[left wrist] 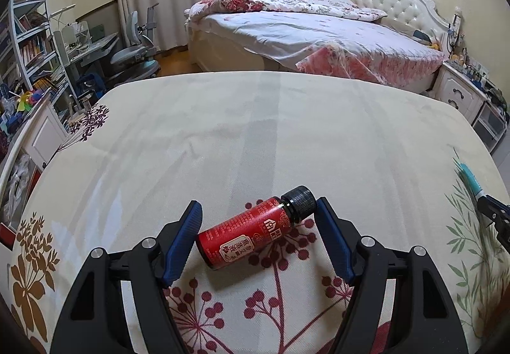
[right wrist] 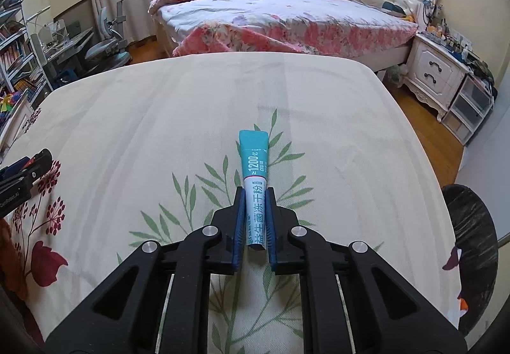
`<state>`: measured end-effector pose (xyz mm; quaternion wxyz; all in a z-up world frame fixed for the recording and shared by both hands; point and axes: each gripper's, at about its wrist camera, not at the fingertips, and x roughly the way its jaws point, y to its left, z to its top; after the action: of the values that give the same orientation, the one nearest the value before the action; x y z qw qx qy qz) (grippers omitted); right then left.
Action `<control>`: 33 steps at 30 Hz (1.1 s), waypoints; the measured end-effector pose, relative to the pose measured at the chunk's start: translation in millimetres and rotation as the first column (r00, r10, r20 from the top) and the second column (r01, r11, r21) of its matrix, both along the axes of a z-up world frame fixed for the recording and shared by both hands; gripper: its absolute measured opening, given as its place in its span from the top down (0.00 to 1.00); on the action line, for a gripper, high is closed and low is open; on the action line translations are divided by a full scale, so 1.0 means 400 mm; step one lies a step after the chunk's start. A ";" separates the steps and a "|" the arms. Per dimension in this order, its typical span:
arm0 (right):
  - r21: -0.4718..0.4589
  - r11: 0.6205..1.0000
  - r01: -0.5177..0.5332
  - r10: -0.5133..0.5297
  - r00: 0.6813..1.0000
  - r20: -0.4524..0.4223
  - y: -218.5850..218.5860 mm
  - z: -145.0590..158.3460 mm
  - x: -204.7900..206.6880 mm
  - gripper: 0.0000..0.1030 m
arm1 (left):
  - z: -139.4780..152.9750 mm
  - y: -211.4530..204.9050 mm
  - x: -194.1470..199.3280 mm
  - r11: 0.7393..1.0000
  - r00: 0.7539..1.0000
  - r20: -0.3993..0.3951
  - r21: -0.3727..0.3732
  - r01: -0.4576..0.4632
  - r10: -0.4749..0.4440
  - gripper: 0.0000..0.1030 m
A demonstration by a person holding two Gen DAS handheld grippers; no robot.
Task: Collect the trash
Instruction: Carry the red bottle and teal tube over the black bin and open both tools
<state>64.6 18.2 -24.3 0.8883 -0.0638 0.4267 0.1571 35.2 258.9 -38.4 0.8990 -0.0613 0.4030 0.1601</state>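
My right gripper (right wrist: 255, 220) already pinches the sachet (right wrist: 254, 181), pointing to twelve o'clock, while my left gripper (left wrist: 258, 226) straddles the bottle (left wrist: 255, 228) on the tablecloth (left wrist: 255, 130), fingers spread, nothing binned yet.

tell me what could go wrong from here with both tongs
1. The bottle lies slanted between the open left tongs; closing may press its cap and body unevenly, so it could roll or twist out.
2. The right tongs pinch only the sachet's near end; it may slip.
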 end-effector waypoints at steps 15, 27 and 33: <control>0.023 0.999 0.043 -0.044 0.997 0.058 -0.106 0.031 -0.086 0.89 | 0.017 -0.178 -0.034 0.994 0.993 0.031 -0.002 0.114 -0.114 0.32; 0.063 0.988 0.140 -0.146 0.983 0.115 -0.248 0.074 -0.142 0.89 | 0.052 -0.354 -0.033 0.971 0.966 0.097 0.018 0.238 -0.239 0.32; 0.058 0.975 0.216 -0.223 0.960 0.172 -0.336 0.102 -0.170 0.89 | 0.078 -0.476 -0.020 0.946 0.937 0.136 0.025 0.322 -0.322 0.32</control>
<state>-3.2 -116.4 16.6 0.9358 -0.0126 0.3472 0.0596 27.0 68.6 -7.3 0.9390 -0.0043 0.3439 0.0068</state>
